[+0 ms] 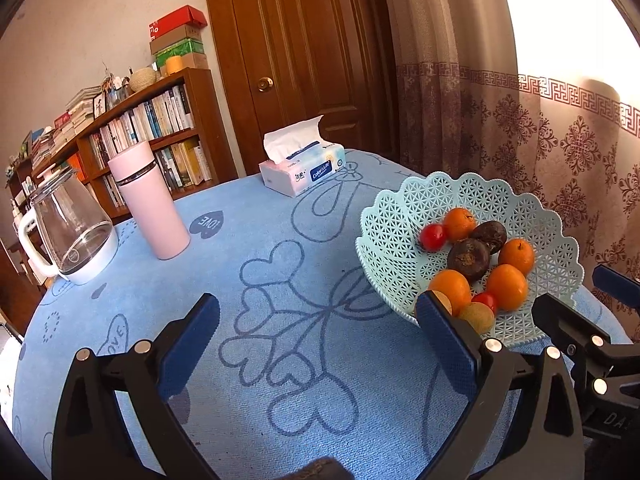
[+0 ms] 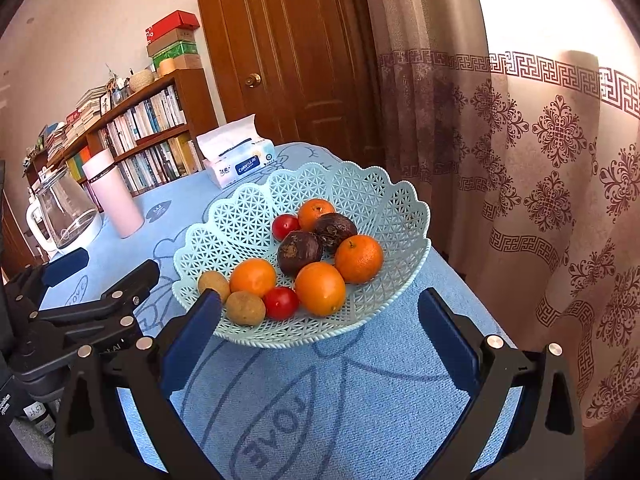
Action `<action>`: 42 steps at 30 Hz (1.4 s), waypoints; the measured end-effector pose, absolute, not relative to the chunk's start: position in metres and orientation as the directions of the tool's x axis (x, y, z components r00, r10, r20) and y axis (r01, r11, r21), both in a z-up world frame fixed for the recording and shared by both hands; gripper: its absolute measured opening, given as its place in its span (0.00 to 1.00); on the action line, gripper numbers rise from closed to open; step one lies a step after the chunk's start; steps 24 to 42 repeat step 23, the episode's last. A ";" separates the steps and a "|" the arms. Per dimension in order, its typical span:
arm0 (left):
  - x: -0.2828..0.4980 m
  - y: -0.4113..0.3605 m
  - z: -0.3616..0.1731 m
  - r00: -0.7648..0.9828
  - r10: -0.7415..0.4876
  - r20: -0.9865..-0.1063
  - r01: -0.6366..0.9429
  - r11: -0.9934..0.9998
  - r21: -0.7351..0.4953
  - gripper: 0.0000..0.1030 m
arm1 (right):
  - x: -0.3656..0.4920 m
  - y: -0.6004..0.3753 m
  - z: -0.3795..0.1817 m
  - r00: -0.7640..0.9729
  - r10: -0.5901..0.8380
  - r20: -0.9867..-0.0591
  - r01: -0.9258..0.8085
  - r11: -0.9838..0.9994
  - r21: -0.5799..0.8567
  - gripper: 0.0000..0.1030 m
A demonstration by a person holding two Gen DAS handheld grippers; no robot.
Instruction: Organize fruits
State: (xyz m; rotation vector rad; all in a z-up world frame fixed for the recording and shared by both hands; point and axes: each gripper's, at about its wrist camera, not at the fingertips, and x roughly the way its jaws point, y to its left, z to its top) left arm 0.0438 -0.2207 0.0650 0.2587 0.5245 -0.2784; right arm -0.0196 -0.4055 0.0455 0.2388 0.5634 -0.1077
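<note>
Both grippers, left [image 1: 318,320] and right [image 2: 320,316], are spread wide and hold nothing. The fruit lies in the basket [image 2: 360,192], just ahead of the right jaws and beyond the left gripper's right finger.

Left gripper [image 1: 316,320]: black angular frame, two fingers [image 1: 192,344] faced with dark blue ribbed pads, round silver screw heads at the joints. Right gripper [image 2: 320,316]: same build, black frame, blue textured pads [image 2: 448,340], silver screws. White lettering on its body, seen from the left wrist, is partly legible.
</note>
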 end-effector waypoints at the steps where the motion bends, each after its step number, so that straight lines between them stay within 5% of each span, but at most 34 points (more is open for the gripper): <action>1: 0.043 -0.221 0.065 0.833 -0.193 -0.519 0.324 0.930 0.174 0.95 | -0.019 -0.406 0.045 0.840 -0.036 -0.542 0.167 0.967 0.194 0.97; 42: 0.036 -0.185 0.063 0.808 -0.117 -0.578 0.253 0.954 0.161 0.95 | -0.015 -0.403 0.043 0.828 -0.019 -0.561 0.152 0.970 0.191 0.97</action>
